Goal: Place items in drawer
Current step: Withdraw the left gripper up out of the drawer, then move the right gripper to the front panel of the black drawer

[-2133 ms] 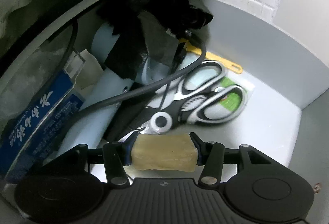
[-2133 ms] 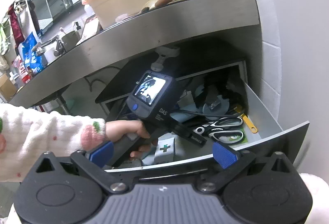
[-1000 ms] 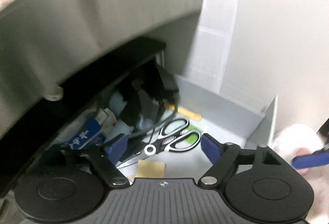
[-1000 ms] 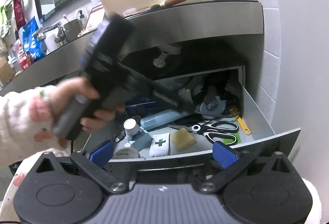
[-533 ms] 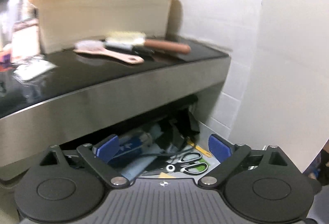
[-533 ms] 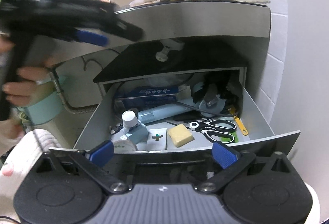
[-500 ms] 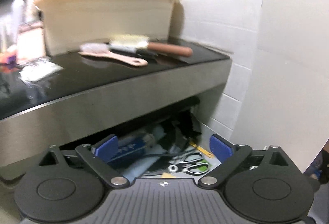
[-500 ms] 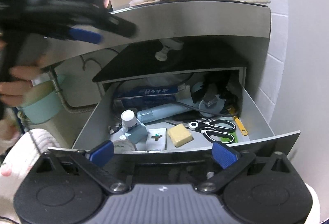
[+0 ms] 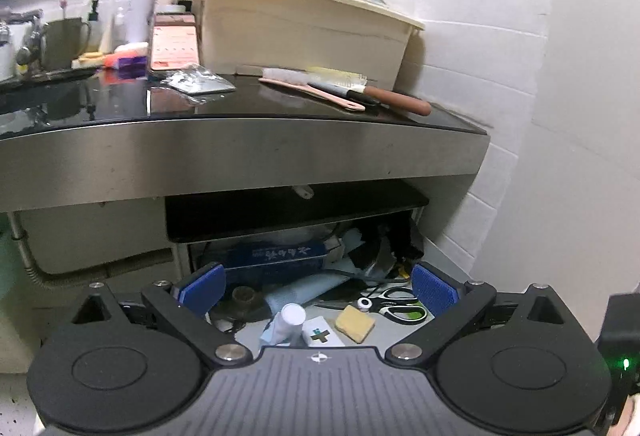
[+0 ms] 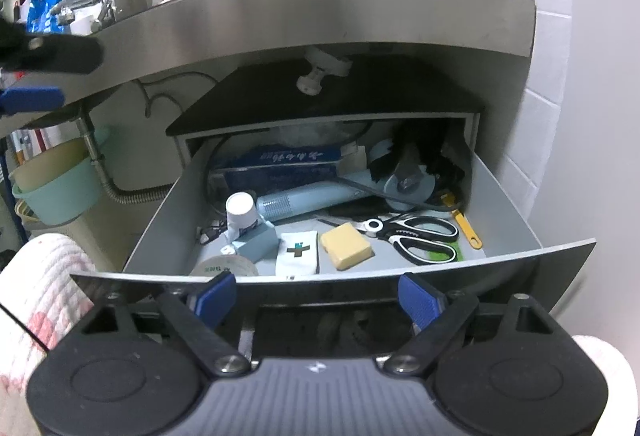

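Observation:
The grey drawer (image 10: 560,256) under the steel counter stands open. Inside lie a yellow soap bar (image 10: 346,246), black-and-white scissors (image 10: 416,232), a white packet with a cross (image 10: 298,250), a small white-capped bottle (image 10: 242,212), a pale blue tube (image 10: 304,202) and a blue box (image 10: 276,160). The soap bar also shows in the left wrist view (image 9: 355,324). My left gripper (image 9: 316,290) is open and empty, held back from the drawer and above it. My right gripper (image 10: 316,298) is open and empty, just in front of the drawer's front panel.
On the black countertop (image 9: 240,108) lie brushes (image 9: 340,92), a cream plastic bin (image 9: 304,28), bottles and a mug. A white tiled wall (image 9: 500,116) closes the right side. A mint bucket (image 10: 56,188) and a flexible pipe hang left of the drawer.
My left gripper let go of the soap bar in the drawer, opened, and pulled up and back out. The soap bar now lies beside the scissors. The right gripper stayed open in front of the drawer.

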